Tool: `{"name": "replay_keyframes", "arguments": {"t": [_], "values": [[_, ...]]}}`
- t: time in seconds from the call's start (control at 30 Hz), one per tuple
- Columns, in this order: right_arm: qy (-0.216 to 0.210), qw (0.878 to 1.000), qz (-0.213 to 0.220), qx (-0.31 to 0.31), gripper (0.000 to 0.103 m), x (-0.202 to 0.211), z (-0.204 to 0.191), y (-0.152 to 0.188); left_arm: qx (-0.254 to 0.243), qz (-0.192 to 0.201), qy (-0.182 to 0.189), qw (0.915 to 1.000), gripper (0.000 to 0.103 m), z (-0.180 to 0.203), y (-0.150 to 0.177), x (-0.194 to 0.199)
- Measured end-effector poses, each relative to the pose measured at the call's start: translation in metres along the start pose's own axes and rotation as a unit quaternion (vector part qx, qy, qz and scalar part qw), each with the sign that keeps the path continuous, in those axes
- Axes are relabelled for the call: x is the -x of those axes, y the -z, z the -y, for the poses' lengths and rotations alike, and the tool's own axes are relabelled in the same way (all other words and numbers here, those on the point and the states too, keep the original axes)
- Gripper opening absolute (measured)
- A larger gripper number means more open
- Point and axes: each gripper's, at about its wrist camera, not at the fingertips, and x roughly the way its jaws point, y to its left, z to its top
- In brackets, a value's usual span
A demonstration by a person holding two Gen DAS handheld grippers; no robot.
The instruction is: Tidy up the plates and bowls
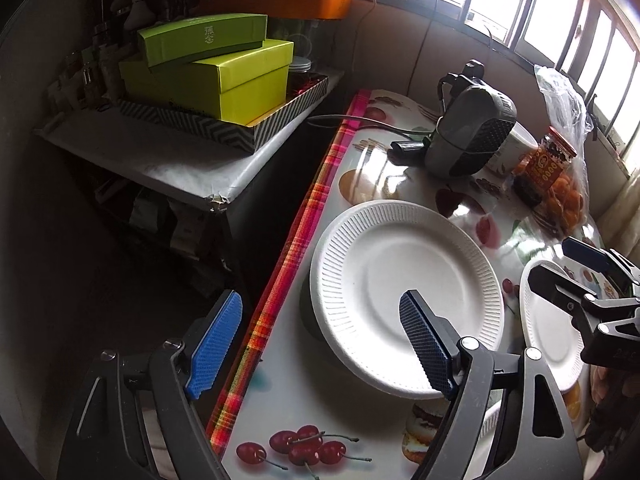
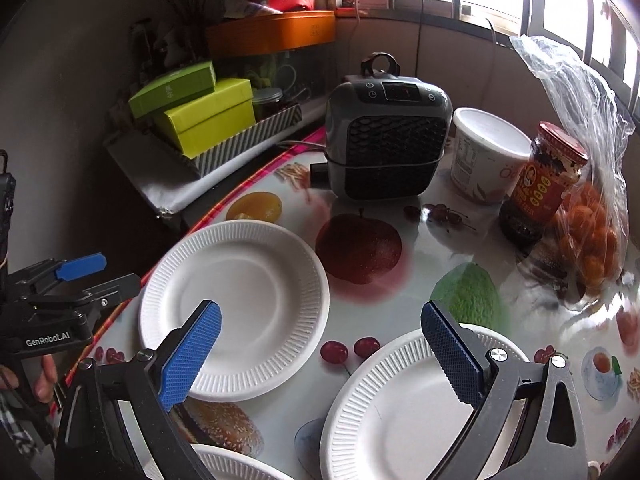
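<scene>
Three white ribbed paper plates lie on the fruit-print table point(image 2: 404, 292). The left plate point(image 1: 404, 296) point(image 2: 236, 304) sits by the plaid table edge. A second plate point(image 2: 400, 408) point(image 1: 552, 332) lies to its right, and a third plate point(image 2: 228, 464) only peeks in at the bottom. My left gripper point(image 1: 322, 344) point(image 2: 100, 276) is open. One of its pads hangs past the table edge and the other hovers over the left plate. My right gripper point(image 2: 324, 354) point(image 1: 568, 268) is open too, spanning the gap between the left and second plates. Neither holds anything.
At the back of the table stand a grey heater point(image 2: 384, 144), a white tub point(image 2: 484, 152), a red-lidded jar point(image 2: 548, 176) and a plastic bag of oranges point(image 2: 588, 240). Green boxes point(image 1: 224, 76) sit on a side shelf left of the plaid edge point(image 1: 280, 280).
</scene>
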Motion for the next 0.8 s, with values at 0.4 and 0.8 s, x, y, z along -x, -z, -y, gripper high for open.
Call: {"name": "replay_keyframes", "arguments": {"t": [0.4,0.8], "values": [[-0.022,0.998,-0.048,-0.021,0.093,-0.04,0.013,0.003,0.019,-0.034,0.031,0.9987,0.061,-0.006,-0.004,-0.028],[-0.042,0.996,-0.071,-0.035,0.067,-0.053,0.015,0.004,0.029,-0.051,0.046,0.9972,0.041,-0.008,-0.003,-0.035]]}}
